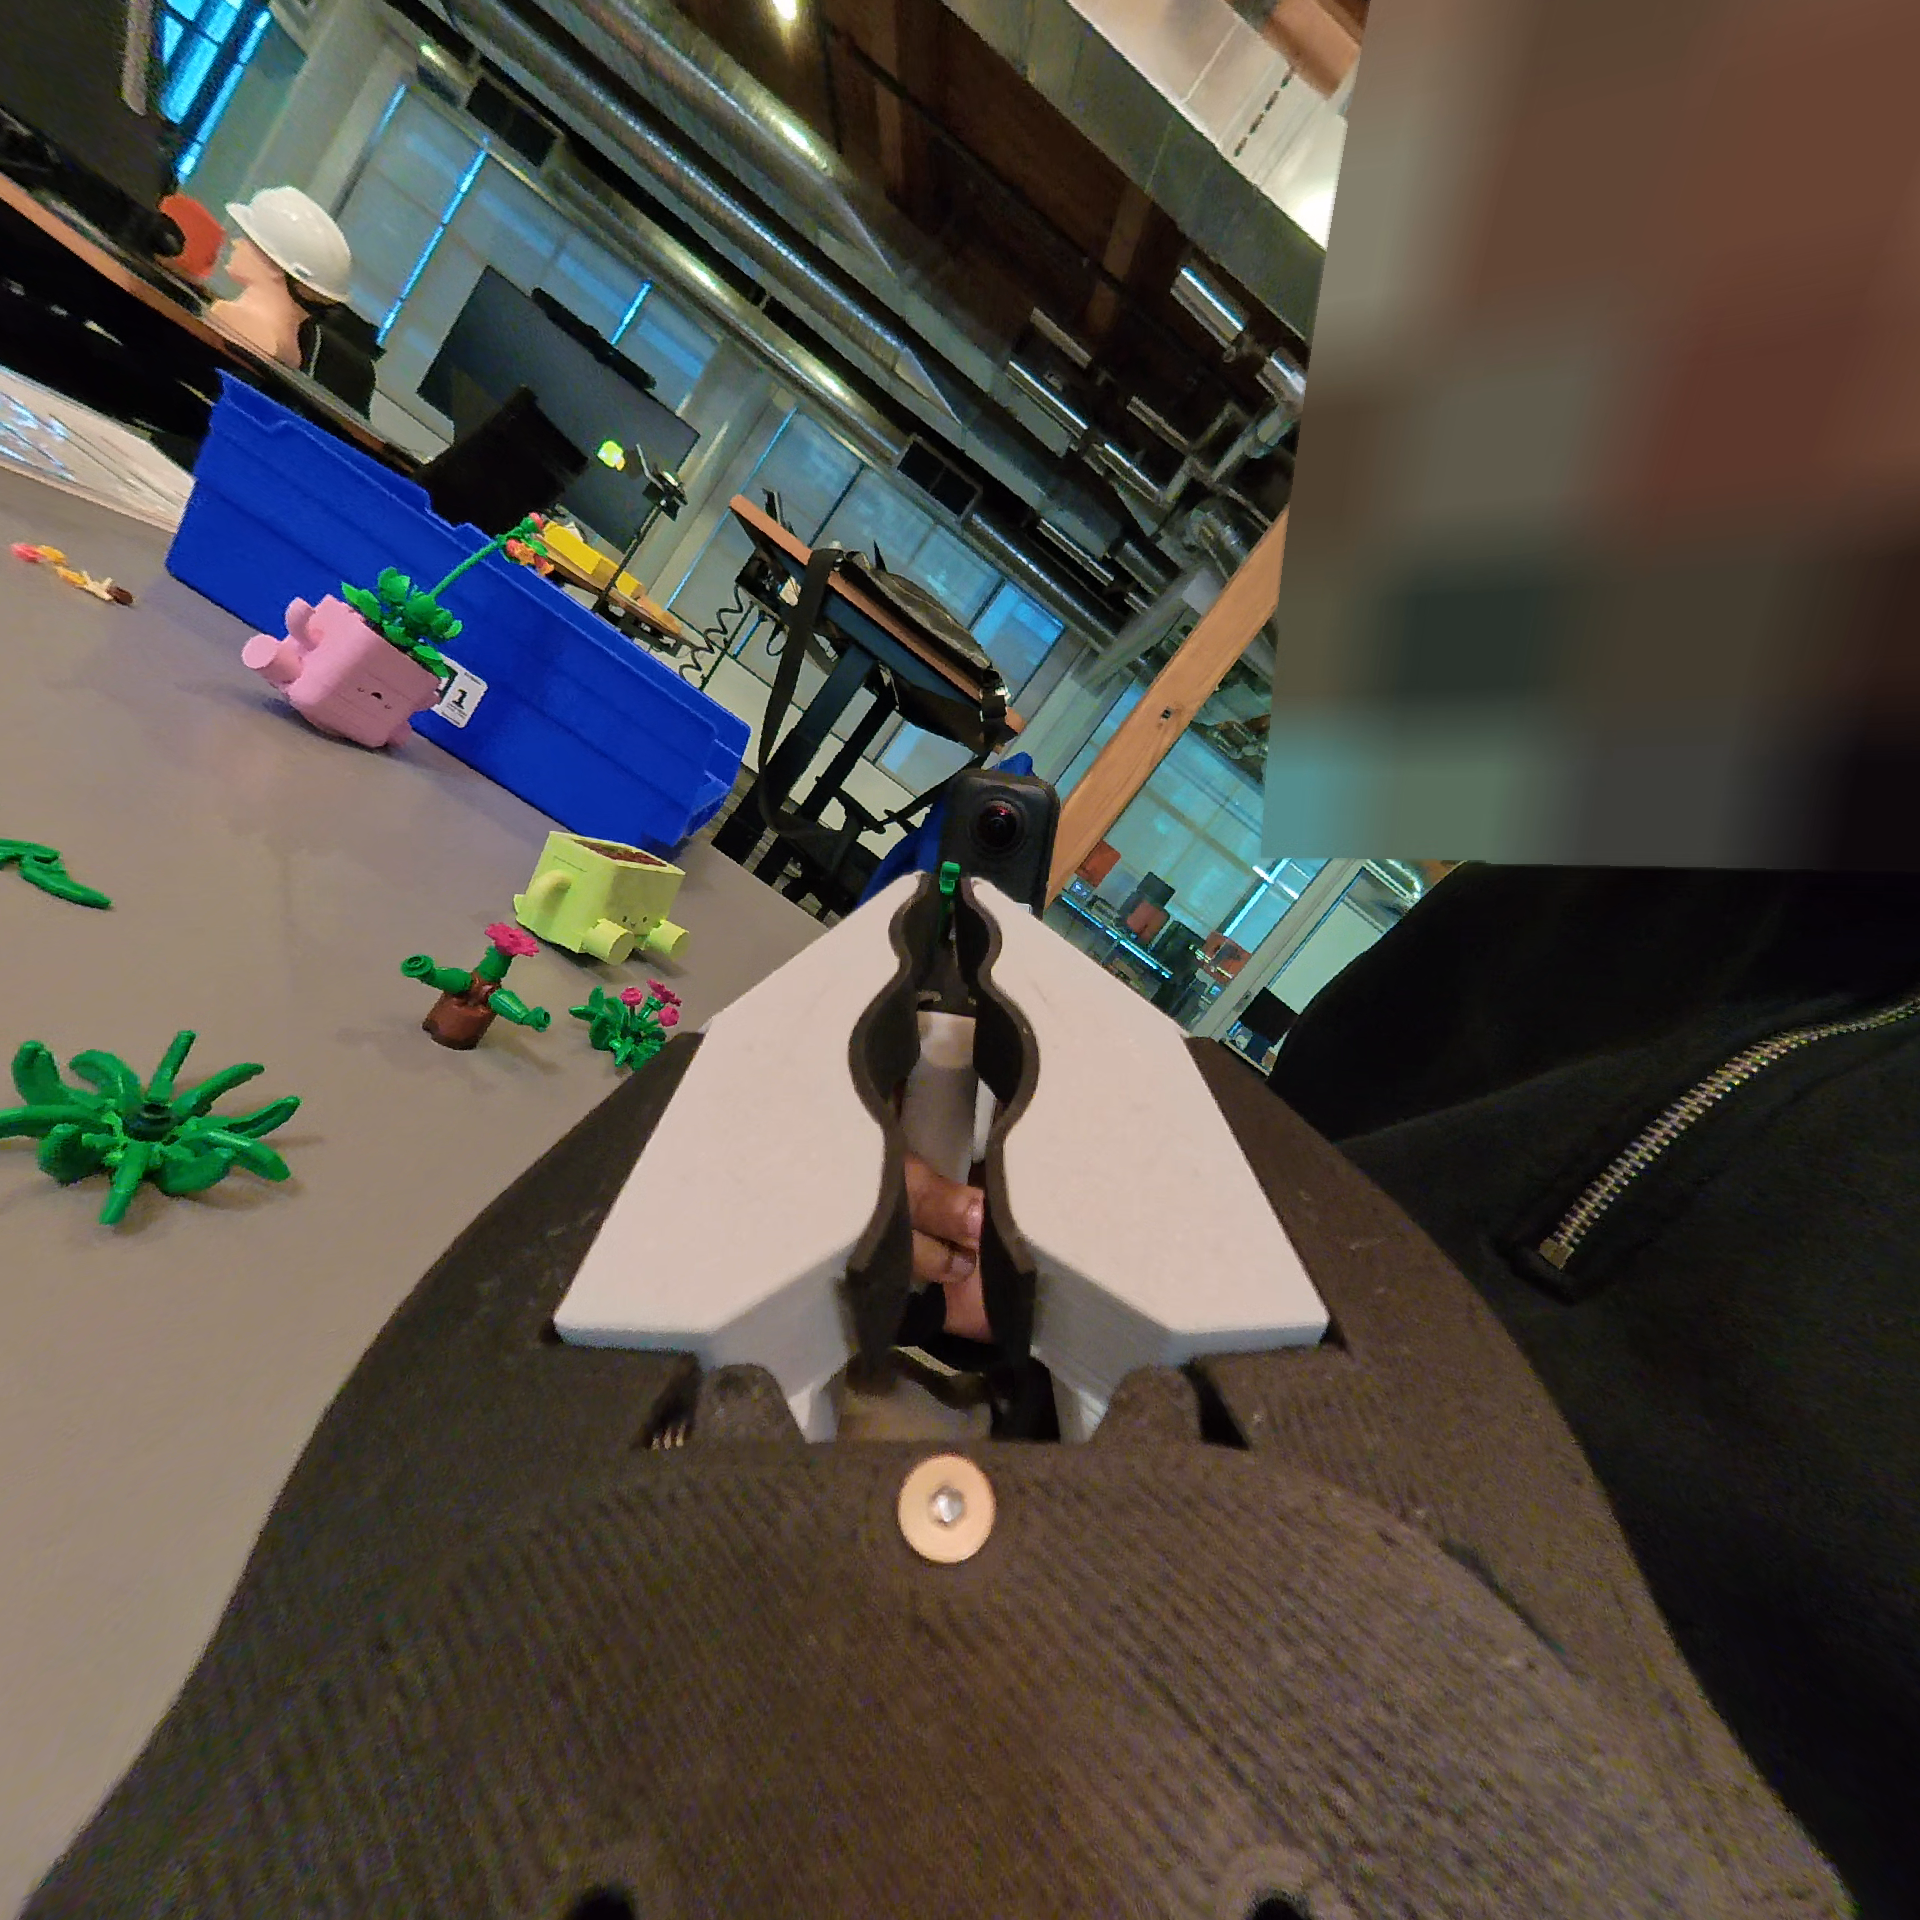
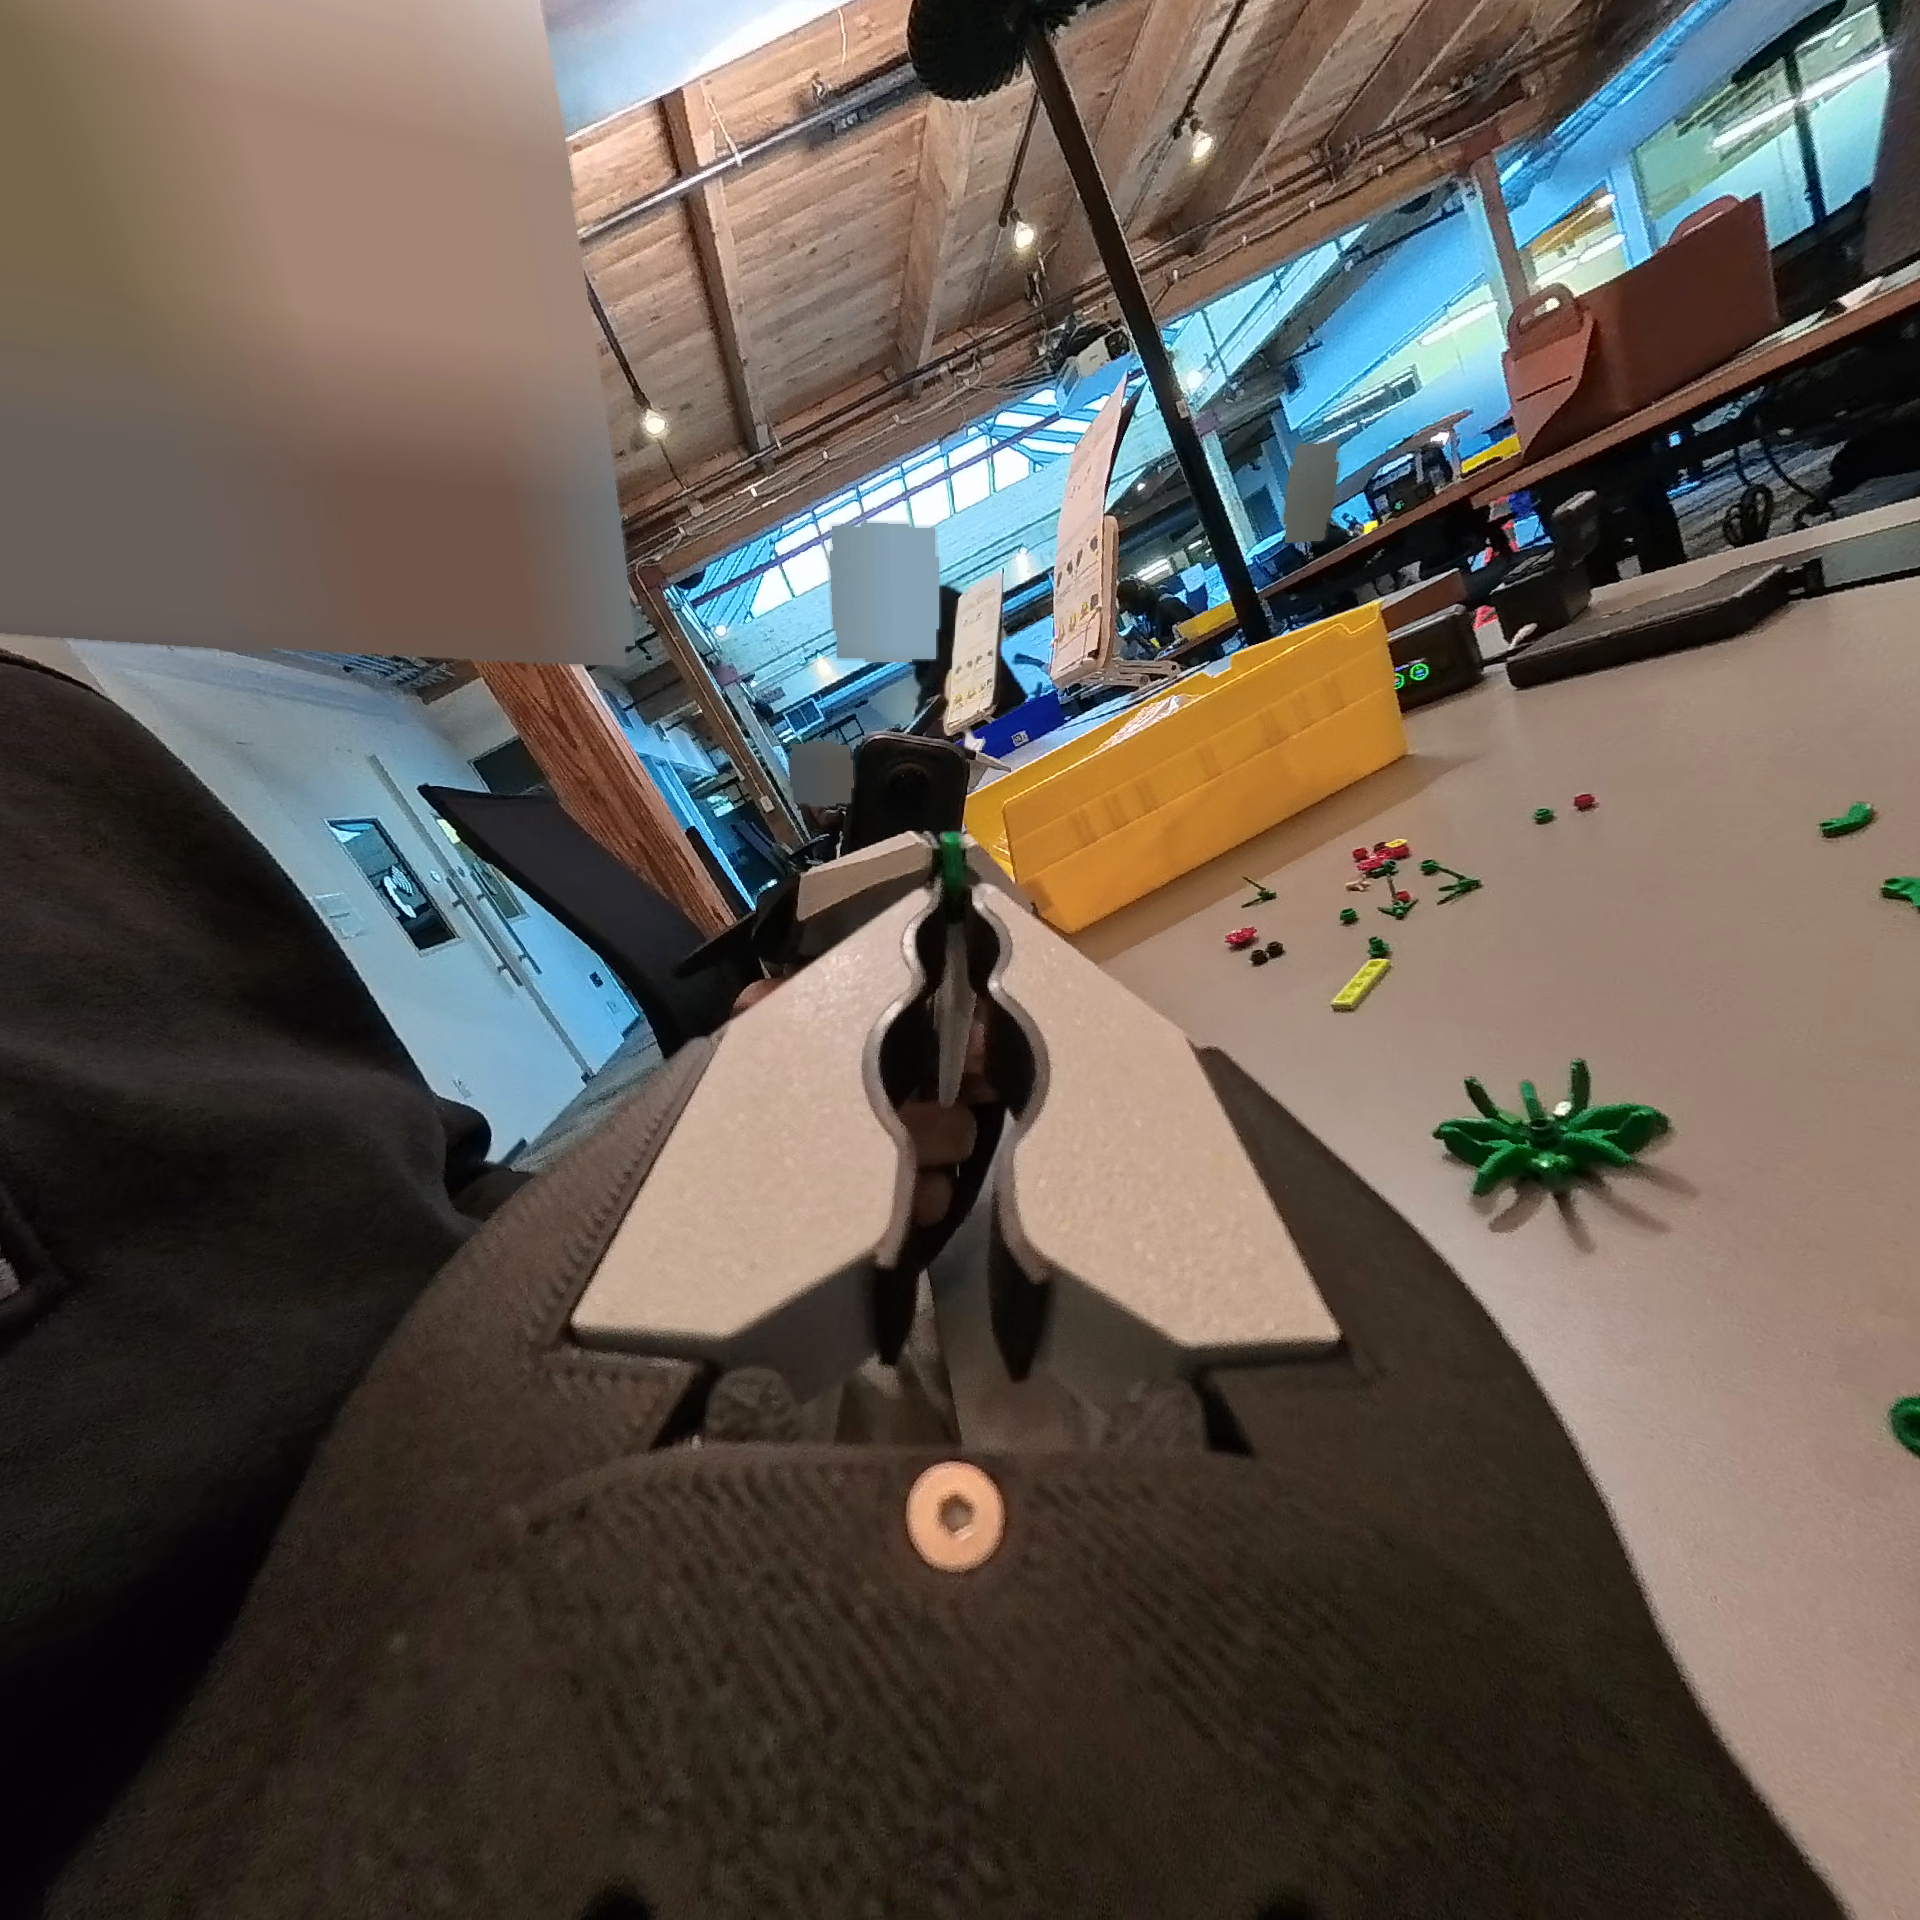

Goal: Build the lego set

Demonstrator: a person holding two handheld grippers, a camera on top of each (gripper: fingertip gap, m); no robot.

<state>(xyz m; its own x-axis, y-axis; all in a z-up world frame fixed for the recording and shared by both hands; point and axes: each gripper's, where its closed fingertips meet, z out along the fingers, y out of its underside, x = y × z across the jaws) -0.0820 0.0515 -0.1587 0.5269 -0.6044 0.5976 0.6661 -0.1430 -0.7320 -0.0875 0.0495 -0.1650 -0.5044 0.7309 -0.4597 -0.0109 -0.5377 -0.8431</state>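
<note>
My left gripper [image 1: 943,896] is shut on a small green lego piece [image 1: 947,883] pinched at its fingertips. My right gripper [image 2: 948,868] is shut on a small green piece [image 2: 949,854] at its fingertips. The two grippers point tip to tip, raised off the grey table [image 1: 260,1351] in front of a person's dark jacket. I cannot tell whether both hold the same piece. Each view shows the other gripper's camera just behind the tips. On the table stand a pink pot with a green plant [image 1: 358,665], a lime pot [image 1: 603,899] and a spiky green leaf cluster [image 1: 145,1127], which also shows in the right wrist view [image 2: 1548,1138].
A blue bin [image 1: 468,623] stands behind the pink pot. A yellow bin [image 2: 1195,790] stands at the table's far side. A brown-based cactus with a pink flower [image 1: 473,987], a small flower cluster [image 1: 629,1018], a yellow plate [image 2: 1359,985] and several loose red and green bits [image 2: 1382,873] lie about. Less than 4 cm separates the two grippers' tips. Both grippers' tips are roughly 25 centimeters from the lime pot [image 1: 603,899].
</note>
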